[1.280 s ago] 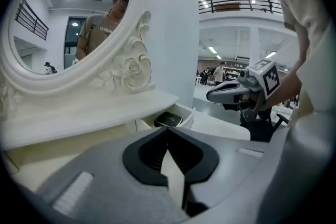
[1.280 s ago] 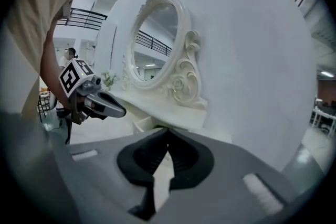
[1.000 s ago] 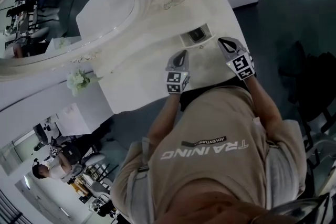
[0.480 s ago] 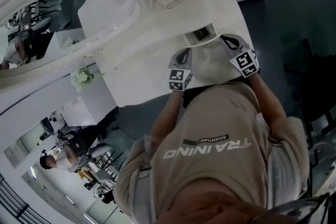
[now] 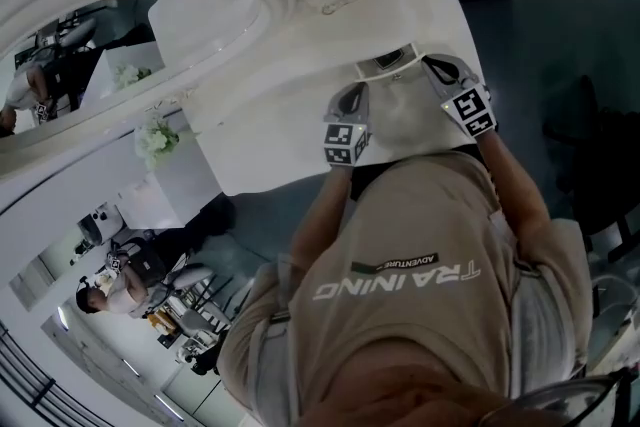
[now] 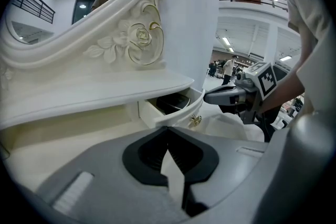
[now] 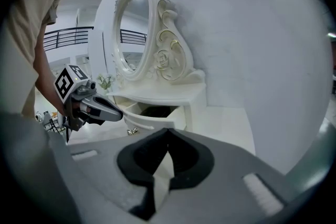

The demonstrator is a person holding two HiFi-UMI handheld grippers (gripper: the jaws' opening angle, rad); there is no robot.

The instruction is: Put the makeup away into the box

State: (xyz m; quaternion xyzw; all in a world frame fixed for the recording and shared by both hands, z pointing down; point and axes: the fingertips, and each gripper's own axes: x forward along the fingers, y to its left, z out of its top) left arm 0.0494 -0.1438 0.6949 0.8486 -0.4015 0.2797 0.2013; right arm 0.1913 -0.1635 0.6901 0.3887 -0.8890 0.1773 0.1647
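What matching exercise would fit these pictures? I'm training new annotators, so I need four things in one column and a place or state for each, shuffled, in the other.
Things:
1. drawer
2. mirror
3. flowers
4. right gripper

Places or states:
A. shut, with nothing held
B. oval, reflecting the room
C. pulled open
D. small and white, beside the mirror

Pairs: 1-C, 2-B, 3-D, 4-A.
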